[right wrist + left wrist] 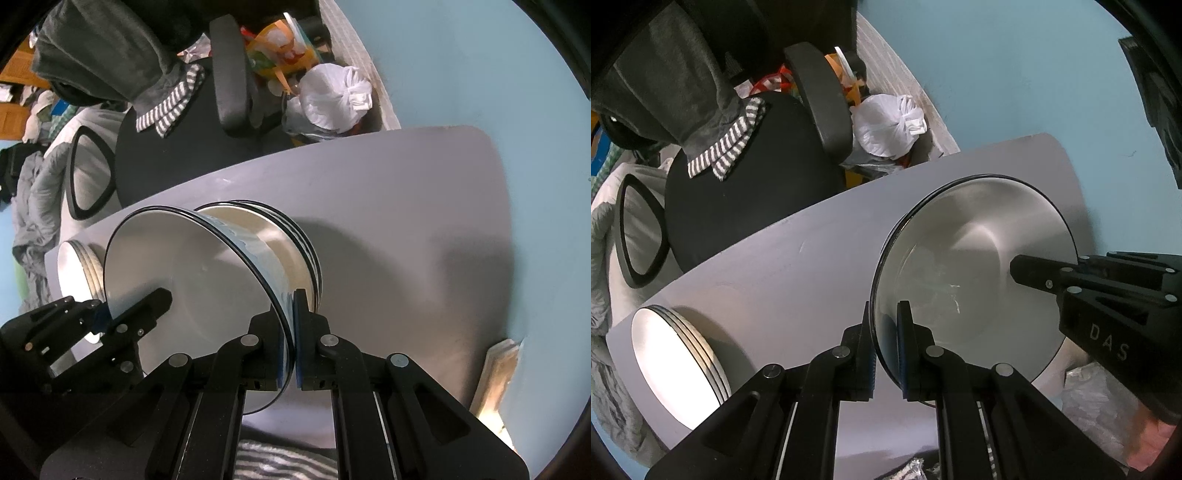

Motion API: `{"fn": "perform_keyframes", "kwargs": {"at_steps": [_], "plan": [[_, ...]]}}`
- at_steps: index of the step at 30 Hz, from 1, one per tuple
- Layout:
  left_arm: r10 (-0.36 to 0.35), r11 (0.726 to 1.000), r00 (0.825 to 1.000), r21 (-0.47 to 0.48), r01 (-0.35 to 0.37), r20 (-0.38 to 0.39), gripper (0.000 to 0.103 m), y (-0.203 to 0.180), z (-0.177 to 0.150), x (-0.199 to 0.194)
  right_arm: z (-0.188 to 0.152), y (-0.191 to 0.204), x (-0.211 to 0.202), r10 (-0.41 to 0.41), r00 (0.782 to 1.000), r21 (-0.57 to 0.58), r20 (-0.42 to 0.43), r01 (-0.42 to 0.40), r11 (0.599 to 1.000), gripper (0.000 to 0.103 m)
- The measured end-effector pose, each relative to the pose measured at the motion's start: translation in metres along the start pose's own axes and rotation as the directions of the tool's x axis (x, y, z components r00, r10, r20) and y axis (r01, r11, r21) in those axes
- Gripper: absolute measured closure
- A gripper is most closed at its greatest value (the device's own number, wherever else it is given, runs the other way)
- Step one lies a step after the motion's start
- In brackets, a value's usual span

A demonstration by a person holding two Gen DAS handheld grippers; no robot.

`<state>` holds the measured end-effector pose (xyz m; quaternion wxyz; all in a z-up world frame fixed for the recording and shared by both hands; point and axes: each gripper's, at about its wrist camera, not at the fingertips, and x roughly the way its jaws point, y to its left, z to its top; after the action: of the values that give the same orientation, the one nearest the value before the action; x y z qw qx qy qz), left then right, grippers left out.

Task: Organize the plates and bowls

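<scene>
**Both grippers clamped on one bowl rim, over the grey table**

Left gripper (886,345): pads closed on the near rim of the black-edged white bowl (975,266). Right gripper (291,345): pads pinched on the opposite rim of the same bowl (192,273); its finger shows inside the bowl in the left view. Bowl interior empty apart from faint streaks. Beyond it in the right view, a nested stack of bowls (291,236) with matching rims. Stack of white plates (679,362) sits well apart at the table (798,258) corner. Black office chair (746,192) behind the table.
</scene>
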<state>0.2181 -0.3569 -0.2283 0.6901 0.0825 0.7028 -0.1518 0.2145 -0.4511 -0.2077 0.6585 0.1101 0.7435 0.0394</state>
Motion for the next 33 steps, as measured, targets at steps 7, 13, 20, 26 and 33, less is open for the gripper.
{"fn": "perform_keyframes", "kwargs": {"at_steps": [7,13,20,26,33], "plan": [[-0.003,1.000,1.000,0.008,0.003,-0.016,0.093,0.000,0.004,0.009,0.001,-0.002,0.005,-0.001,1.000,0.008,-0.012,0.001,1.000,0.096],[0.033,0.999,0.999,0.033,-0.033,-0.013,0.092,-0.004,0.006,0.007,0.005,0.001,0.007,-0.022,0.999,0.000,-0.034,0.022,1.000,0.092],[0.024,1.000,1.000,0.021,-0.023,-0.014,0.090,0.000,0.005,0.004,0.005,0.004,0.006,-0.030,0.999,-0.004,-0.041,0.030,1.000,0.085],[0.009,1.000,1.000,-0.025,-0.010,-0.022,0.088,0.003,0.005,0.004,0.003,0.011,0.001,-0.051,0.998,-0.015,-0.030,0.050,0.999,0.075],[-0.004,0.999,1.000,-0.047,0.002,-0.023,0.082,0.009,0.001,0.003,0.003,0.013,-0.001,-0.064,0.998,-0.025,-0.027,0.064,0.998,0.074]]}}
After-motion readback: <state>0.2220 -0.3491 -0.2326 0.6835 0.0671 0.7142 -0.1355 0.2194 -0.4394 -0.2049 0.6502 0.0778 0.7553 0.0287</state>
